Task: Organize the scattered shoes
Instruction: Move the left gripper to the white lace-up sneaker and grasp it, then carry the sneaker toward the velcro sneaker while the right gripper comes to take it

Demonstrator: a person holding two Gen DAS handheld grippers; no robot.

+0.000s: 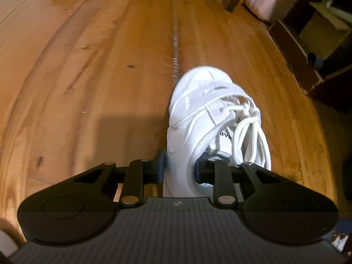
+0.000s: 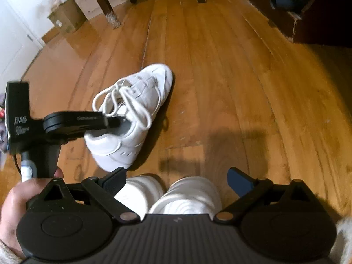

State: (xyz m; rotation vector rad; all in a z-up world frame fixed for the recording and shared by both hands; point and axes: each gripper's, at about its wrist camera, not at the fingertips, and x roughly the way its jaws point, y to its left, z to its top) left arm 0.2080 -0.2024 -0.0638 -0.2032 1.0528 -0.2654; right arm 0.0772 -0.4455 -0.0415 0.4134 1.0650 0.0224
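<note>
A white lace-up sneaker point(image 1: 204, 110) lies on the wooden floor point(image 1: 88, 66), toe pointing away. My left gripper point(image 1: 180, 167) is shut on the sneaker's side wall at the collar, with one pad outside and the other inside the opening. In the right wrist view the same sneaker point(image 2: 140, 101) lies at centre left, and the left gripper point(image 2: 114, 121) reaches into its opening from the left. My right gripper point(image 2: 177, 176) hangs open over the floor with nothing between its fingers. Just below it sit two white rounded toe caps point(image 2: 189, 195), partly hidden by the gripper body.
A hand point(image 2: 17, 209) holds the left gripper's handle at lower left. Dark table legs point(image 2: 105, 6) and a cardboard box point(image 2: 66, 17) stand at the back. Dark low furniture point(image 1: 297, 55) and a pink bag point(image 1: 264, 0) line the right side.
</note>
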